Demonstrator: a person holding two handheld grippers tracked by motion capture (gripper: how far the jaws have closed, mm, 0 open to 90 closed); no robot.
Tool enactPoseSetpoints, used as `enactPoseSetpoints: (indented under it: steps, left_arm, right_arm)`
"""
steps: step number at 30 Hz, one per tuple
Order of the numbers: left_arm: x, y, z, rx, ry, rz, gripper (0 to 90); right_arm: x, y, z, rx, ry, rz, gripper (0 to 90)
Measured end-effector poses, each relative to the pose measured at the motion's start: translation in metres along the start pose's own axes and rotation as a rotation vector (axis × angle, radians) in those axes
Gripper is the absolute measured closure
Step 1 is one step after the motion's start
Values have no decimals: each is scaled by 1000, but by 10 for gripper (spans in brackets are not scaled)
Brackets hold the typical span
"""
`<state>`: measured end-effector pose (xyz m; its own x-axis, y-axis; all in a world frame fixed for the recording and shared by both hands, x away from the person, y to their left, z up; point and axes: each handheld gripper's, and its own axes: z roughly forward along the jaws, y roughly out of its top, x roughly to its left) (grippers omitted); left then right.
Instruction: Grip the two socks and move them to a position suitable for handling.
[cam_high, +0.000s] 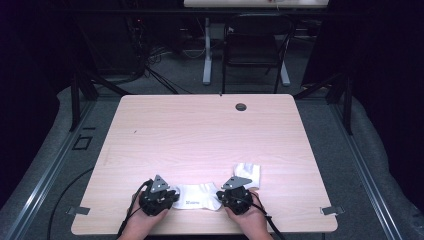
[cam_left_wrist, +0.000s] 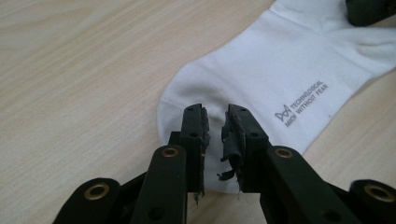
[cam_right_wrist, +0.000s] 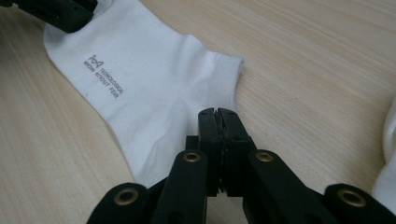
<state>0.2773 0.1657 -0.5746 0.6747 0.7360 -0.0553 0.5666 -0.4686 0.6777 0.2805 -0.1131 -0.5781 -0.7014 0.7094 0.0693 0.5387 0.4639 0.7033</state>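
Sock: white ankle sock (cam_high: 199, 197), lower centre of the table (cam_high: 200, 135); soft, limp, probably best pinched at the ends.
Left gripper (cam_left_wrist: 215, 122): jaws slightly parted over the toe.
Right gripper (cam_right_wrist: 218, 122): jaws closed at the cuff end, grip on cloth unclear.

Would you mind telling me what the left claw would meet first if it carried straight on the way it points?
Most likely the flat white cotton sock on the pale wooden table: the left claw, slightly parted, already hangs over its rounded end, though depth is unclear.
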Motion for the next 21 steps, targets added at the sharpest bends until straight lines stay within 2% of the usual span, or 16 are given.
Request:
enactPoseSetpoints:
  steps: [5, 10, 15, 17, 18, 19, 21]
  left_arm:
    - [-6, -5, -4, 0, -21, 5, 766]
    - [-7, -5, -4, 0, -29, -3, 768]
    - [-6, -4, -5, -21, -26, -7, 746]
    - [-4, -1, -7, -34, -24, 5, 712]
    - [-4, 0, -8, -43, -25, 2, 712]
    - [-4, 1, -10, -62, -17, 2, 699]
    - [0, 3, -14, -81, -15, 10, 696]
  right_arm:
    - [3, -1, -2, 13, -2, -1, 890]
    - [3, -2, -3, 15, 5, -1, 887]
    - [3, -1, -4, 20, 6, -1, 849]
    - [1, 3, -13, -25, -8, -4, 830]
    - [1, 3, -13, -25, -8, -4, 830]
    - [-3, 6, -24, -63, -42, -1, 819]
    - [-10, 7, -33, -90, -83, 3, 814]
